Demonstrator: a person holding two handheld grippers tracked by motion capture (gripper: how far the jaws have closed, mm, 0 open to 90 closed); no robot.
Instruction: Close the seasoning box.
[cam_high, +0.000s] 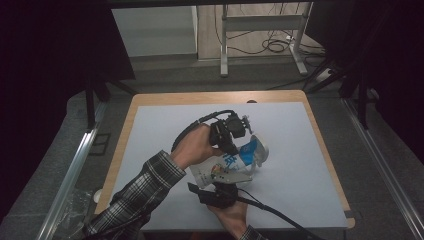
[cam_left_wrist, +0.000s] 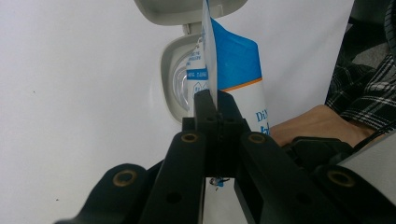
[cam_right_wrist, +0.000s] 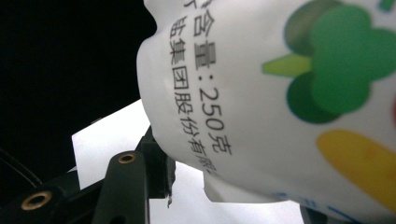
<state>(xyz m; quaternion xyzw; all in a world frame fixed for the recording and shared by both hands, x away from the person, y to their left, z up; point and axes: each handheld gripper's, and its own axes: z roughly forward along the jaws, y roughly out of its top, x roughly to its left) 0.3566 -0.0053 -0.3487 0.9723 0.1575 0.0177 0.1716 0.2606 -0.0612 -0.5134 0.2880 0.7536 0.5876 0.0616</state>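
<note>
Nearest the person, at six o'clock on the counter (cam_high: 160, 150), the right hand-held gripper (cam_high: 231, 176) points toward twelve o'clock. Its jaws stand part-way together, clamped on the bottom of one white pouch (cam_high: 227, 165); in the right gripper view the pouch (cam_right_wrist: 280, 93) carries dark printed characters and a green and yellow drawing. The pouch lies tilted at the middle of the counter, its blue top toward two o'clock. Just beyond it, the left hand-held gripper (cam_high: 240, 142) comes in from ten o'clock, held by one hand (cam_high: 192, 146) with a plaid sleeve (cam_high: 135, 195). Its jaws are together, pinching the thin edge seam of the pouch (cam_left_wrist: 233, 60) near the blue top. One grey flip cap (cam_left_wrist: 175, 79) on the pouch stands open. At twelve o'clock, beyond the counter, one metal frame (cam_high: 262, 30) stands on the floor.
</note>
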